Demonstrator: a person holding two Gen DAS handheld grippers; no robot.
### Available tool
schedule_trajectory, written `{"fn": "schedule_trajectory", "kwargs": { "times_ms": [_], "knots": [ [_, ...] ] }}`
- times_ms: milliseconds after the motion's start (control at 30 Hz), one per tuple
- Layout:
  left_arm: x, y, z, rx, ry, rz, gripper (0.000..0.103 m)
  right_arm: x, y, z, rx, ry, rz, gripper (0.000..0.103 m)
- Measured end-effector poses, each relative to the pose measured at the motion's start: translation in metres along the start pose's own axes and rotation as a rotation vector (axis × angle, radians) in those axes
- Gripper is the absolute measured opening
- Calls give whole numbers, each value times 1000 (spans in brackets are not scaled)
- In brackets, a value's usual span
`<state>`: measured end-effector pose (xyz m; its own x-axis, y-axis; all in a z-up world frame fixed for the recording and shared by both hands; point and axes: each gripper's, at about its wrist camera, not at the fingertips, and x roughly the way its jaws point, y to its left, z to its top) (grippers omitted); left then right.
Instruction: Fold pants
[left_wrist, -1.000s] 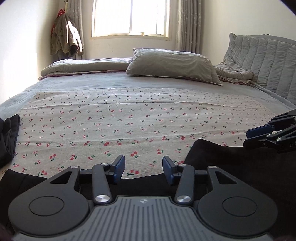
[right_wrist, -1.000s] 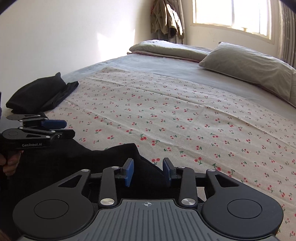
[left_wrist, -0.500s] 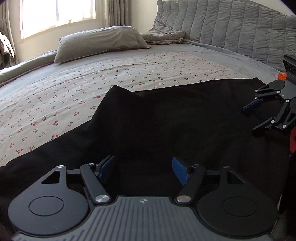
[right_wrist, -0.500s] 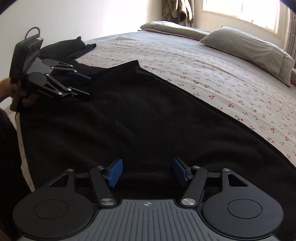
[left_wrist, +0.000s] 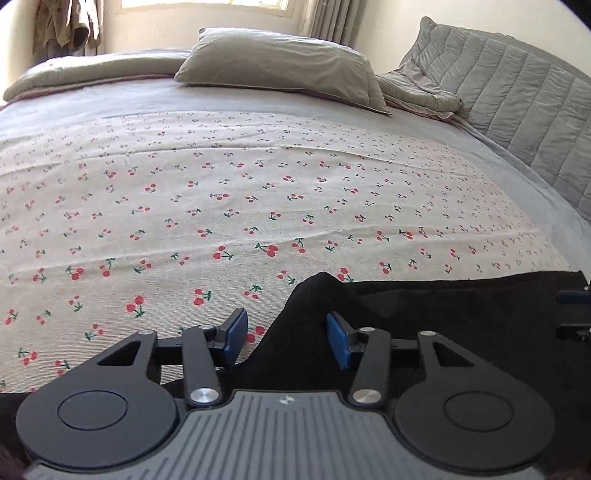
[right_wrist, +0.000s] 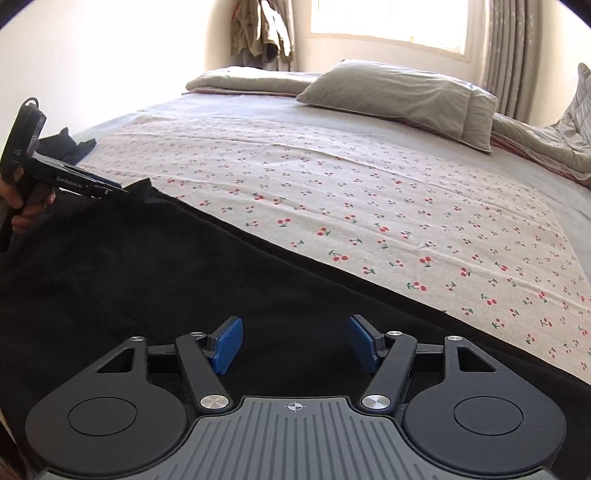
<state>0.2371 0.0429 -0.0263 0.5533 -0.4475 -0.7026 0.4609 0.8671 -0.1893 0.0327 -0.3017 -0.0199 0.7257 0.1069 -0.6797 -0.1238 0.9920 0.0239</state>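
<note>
Black pants (right_wrist: 155, 280) lie spread along the bed's (left_wrist: 258, 192) near edge. L gripper (left_wrist: 282, 338) has just been closing; pads still apart, straddling the raised corner (left_wrist: 317, 284) w/o pinching it. R gripper (right_wrist: 293, 343) is spread, nothing btwn pads, over flat cloth. Risk, as I judge it: L may shut on one layer only or slip off the peak, so the fold drags crooked; R could bunch the cloth.

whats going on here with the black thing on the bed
A person is folding black pants spread along the near edge of the bed, a gripper in each hand. The left gripper sits at a raised corner of the pants; its jaws have just been closing, but grip nothing yet. The right gripper hovers open over the cloth.
</note>
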Motion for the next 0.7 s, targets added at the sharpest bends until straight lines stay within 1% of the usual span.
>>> {"fn": "schedule_trajectory", "kwargs": {
  "times_ms": [33, 67, 100, 133, 167, 200, 233, 300, 433, 500, 633, 700],
  "knots": [
    [4, 3, 2, -39, 0, -27, 35, 3, -4, -1, 10, 7, -19, 64],
    [6, 4, 2, -81, -6, -57, 16, 5, -9, -3, 18, 11, -32, 64],
    [6, 5, 1, -117, -23, -70, 11, 6, -14, -5, 26, 15, -46, 64],
    [1, 5, -2, -145, -71, -64, 8, 8, -19, -8, 35, 21, -60, 64],
    [-8, 3, -9, -174, -131, -70, 6, 9, -26, -12, 50, 28, -77, 64],
    [-14, 2, -13, -196, -173, -72, 6, 10, -31, -14, 62, 33, -90, 64],
    [-16, 1, -14, -200, -195, -50, 5, 10, -37, -17, 76, 33, -102, 64],
    [-15, -2, -15, -191, -227, 24, 4, 9, -49, -21, 109, 25, -122, 64],
    [3, 0, -20, -210, -205, 64, 4, 3, -76, -27, 146, 3, -189, 64],
    [2, 2, -20, -213, -207, 69, 4, -3, -91, -30, 167, -1, -233, 64],
    [-6, 2, -24, -203, -213, 69, 4, -26, -139, -42, 259, -36, -377, 64],
    [-5, 2, -24, -203, -215, 69, 4, -43, -167, -52, 330, -61, -446, 64]
  ]
}}
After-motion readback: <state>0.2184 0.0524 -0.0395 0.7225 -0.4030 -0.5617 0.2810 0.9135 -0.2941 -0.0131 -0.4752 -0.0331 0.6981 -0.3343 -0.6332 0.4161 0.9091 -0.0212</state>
